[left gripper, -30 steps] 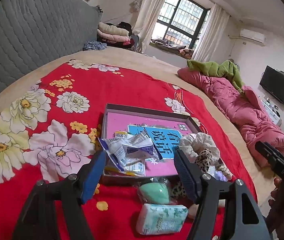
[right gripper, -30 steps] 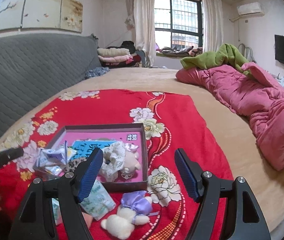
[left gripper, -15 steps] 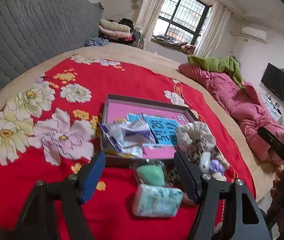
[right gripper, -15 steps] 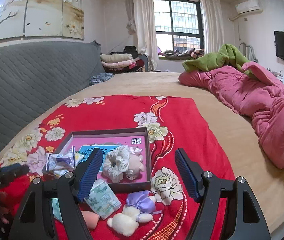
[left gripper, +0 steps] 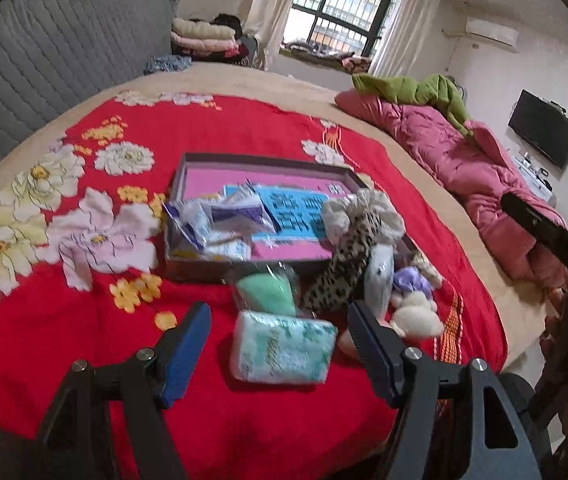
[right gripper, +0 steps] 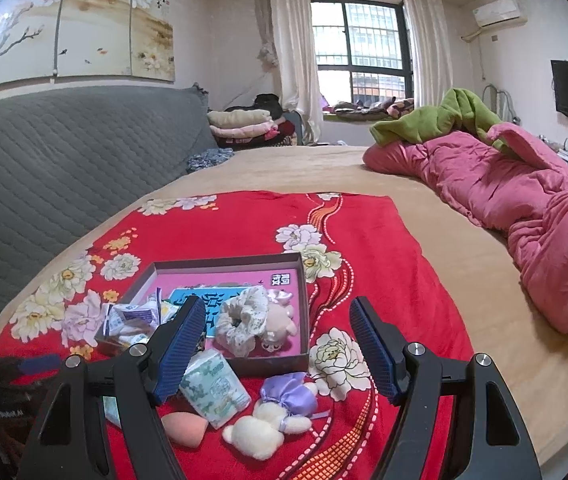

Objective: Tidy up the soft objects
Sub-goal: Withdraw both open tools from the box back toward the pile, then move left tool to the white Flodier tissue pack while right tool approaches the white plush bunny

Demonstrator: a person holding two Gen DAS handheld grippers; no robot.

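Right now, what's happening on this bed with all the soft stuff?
A person is tidying soft items into a shallow box on a red blanket. Both grippers are open and empty. The left gripper hovers over a tissue pack; the right gripper hangs above a small plush toy. A scrunchie already lies inside the box.

Little here can be read. The box (right gripper: 302, 280) in front of me has a blue panel (left gripper: 296, 212) on its pink bottom with large Chinese characters, partly covered; I cannot make them out for certain. A small white label (right gripper: 281, 279) with dark characters sits in the box's far corner, too small to read. My other hand-held gripper (right gripper: 1, 412) carries faint pale lettering, blurred beyond reading.
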